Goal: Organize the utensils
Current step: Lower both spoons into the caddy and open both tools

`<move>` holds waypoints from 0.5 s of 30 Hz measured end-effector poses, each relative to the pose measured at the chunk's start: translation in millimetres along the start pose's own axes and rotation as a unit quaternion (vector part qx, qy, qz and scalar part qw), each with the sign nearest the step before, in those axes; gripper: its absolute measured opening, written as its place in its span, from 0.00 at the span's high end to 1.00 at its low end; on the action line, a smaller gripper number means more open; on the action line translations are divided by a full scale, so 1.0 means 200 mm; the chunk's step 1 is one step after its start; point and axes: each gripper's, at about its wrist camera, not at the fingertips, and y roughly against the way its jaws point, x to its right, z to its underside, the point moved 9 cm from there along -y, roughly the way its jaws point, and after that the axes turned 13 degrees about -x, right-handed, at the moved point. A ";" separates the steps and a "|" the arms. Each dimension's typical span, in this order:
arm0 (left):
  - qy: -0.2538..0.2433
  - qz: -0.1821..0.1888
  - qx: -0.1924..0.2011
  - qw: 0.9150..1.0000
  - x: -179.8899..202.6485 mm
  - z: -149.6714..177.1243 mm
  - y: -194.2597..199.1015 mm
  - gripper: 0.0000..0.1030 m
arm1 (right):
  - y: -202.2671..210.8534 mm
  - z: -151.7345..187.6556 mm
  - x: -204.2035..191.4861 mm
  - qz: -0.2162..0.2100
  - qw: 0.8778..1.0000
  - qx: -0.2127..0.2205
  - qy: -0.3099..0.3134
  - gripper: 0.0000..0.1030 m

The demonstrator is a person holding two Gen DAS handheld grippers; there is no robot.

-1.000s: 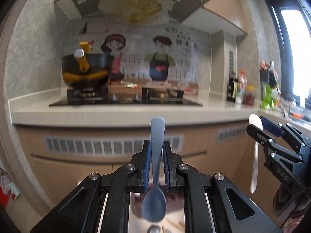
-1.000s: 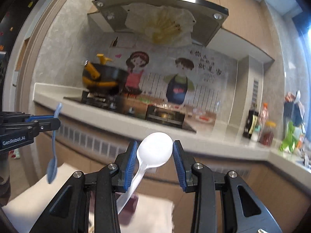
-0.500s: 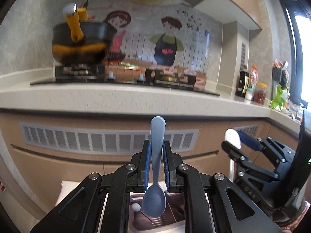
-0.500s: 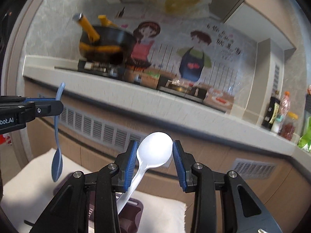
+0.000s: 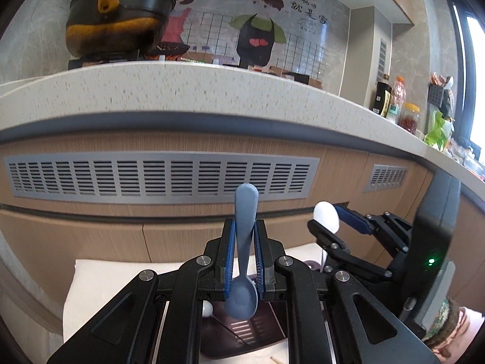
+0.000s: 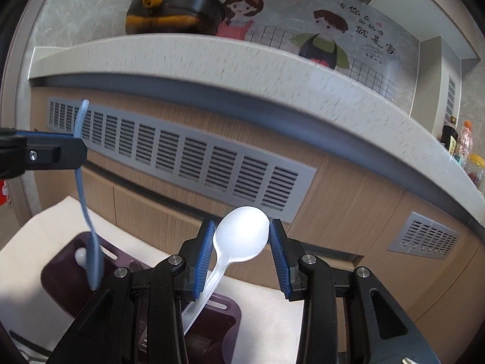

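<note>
My left gripper (image 5: pixel 245 227) is shut on the handle of a blue spoon (image 5: pixel 241 298), which hangs bowl-down. Under it stands a dark purple utensil holder (image 5: pixel 242 329) with a small white round thing (image 5: pixel 207 308) inside. My right gripper (image 6: pixel 242 227) is shut on the bowl of a white plastic spoon (image 6: pixel 242 238). Its handle slants down toward the holder (image 6: pixel 57 279). In the right wrist view the left gripper (image 6: pixel 45 154) comes in from the left, and the blue spoon (image 6: pixel 81 188) has its bowl low in the holder's left compartment. The right gripper (image 5: pixel 330 221) shows at the right of the left wrist view.
The holder rests on a white cloth (image 5: pixel 100 282). Close behind is a wooden cabinet front with a grey vent grille (image 5: pixel 157 176) under a speckled counter edge (image 5: pixel 182 91). A black and yellow pot (image 5: pixel 118 27) stands on the stove. Bottles and jars (image 5: pixel 394 103) stand at the right.
Both grippers have sunk from counter height to below the counter edge and closer to the purple holder. Each spoon stays gripped as before.
</note>
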 end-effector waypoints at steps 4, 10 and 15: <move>0.007 0.002 -0.011 1.000 -0.02 0.05 -0.03 0.88 | -0.04 0.04 -0.03 0.006 1.000 -0.004 0.007 0.66; 0.018 0.004 -0.039 0.999 -0.04 0.15 -0.10 0.86 | -0.06 0.15 -0.11 -0.015 0.999 -0.029 0.043 0.46; 0.027 0.003 -0.058 0.998 -0.05 0.22 -0.08 0.77 | 0.10 0.21 -0.07 -0.022 0.999 -0.026 0.036 0.38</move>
